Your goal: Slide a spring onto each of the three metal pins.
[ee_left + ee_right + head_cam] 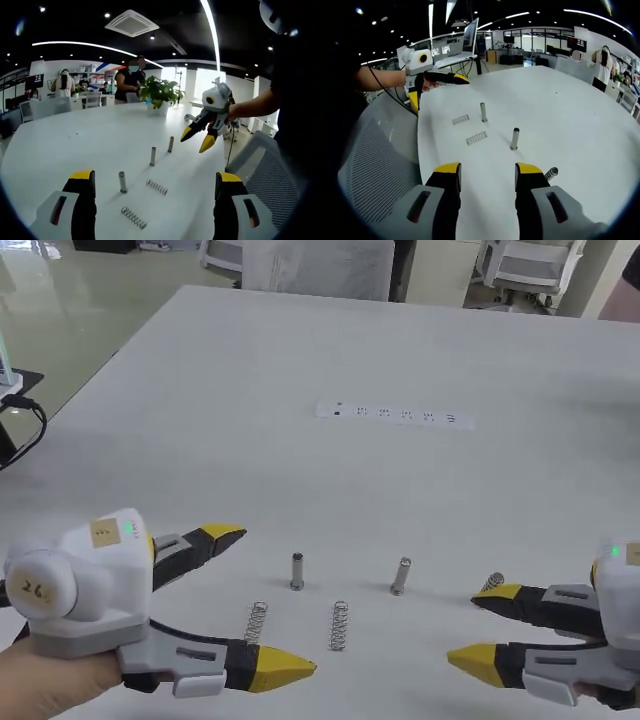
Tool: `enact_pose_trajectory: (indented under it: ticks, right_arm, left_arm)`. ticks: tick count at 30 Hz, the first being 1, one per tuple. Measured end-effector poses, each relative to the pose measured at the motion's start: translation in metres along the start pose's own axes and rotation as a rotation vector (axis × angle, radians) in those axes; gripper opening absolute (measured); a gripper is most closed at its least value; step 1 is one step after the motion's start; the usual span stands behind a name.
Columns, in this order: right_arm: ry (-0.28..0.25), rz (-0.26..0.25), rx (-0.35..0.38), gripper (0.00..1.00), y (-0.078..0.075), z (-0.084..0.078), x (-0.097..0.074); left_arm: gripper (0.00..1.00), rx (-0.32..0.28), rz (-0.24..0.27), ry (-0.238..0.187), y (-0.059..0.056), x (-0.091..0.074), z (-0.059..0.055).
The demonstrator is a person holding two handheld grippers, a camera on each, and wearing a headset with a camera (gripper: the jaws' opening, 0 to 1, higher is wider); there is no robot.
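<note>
Left gripper (pixel 275 600) and right gripper (pixel 462 627) are hovering over the tabletop (pixel 400 360), jaws apart.
Two springs (pixel 339 625) are lying beside two upright pins (pixel 297 571).

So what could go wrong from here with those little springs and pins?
The loose springs lie flat and thin; they might slip from the jaws. The bare pins stand upright, seemingly easy to tip. The right gripper sits close to the third pin, so a careless move could knock it.
</note>
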State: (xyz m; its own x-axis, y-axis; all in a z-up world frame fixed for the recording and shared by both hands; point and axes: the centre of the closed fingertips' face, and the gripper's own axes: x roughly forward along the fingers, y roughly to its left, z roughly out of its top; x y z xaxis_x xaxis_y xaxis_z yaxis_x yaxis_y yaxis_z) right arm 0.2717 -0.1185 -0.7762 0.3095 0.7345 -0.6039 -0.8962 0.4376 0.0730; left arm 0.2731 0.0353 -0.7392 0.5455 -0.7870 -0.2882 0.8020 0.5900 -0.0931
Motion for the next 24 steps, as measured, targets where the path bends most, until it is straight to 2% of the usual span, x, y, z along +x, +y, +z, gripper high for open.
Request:
enact_pose_trajectory:
  ticks: [6, 10, 12, 17, 24]
  right_arm:
    - [0.022, 0.014, 0.004, 0.4, 0.007, 0.003, 0.011]
    - [0.06, 0.019, 0.008, 0.39, 0.013, 0.004, 0.023]
    - [0.086, 0.037, 0.048, 0.38, 0.018, 0.004, 0.03]
    - [0.124, 0.041, 0.101, 0.35, 0.022, 0.01, 0.044]
    - [0.131, 0.049, 0.128, 0.32, 0.025, 0.021, 0.053]
  left_arm:
    - [0.97, 0.0, 0.0, 0.006, -0.001, 0.0, -0.002]
    - [0.96, -0.001, 0.002, 0.006, -0.001, 0.0, -0.003]
    - [0.96, -0.001, 0.003, 0.007, -0.001, 0.0, -0.003]
    - [0.96, -0.003, 0.006, 0.005, -0.001, -0.001, -0.003]
    - [0.96, -0.008, 0.01, 0.004, -0.001, -0.002, -0.004]
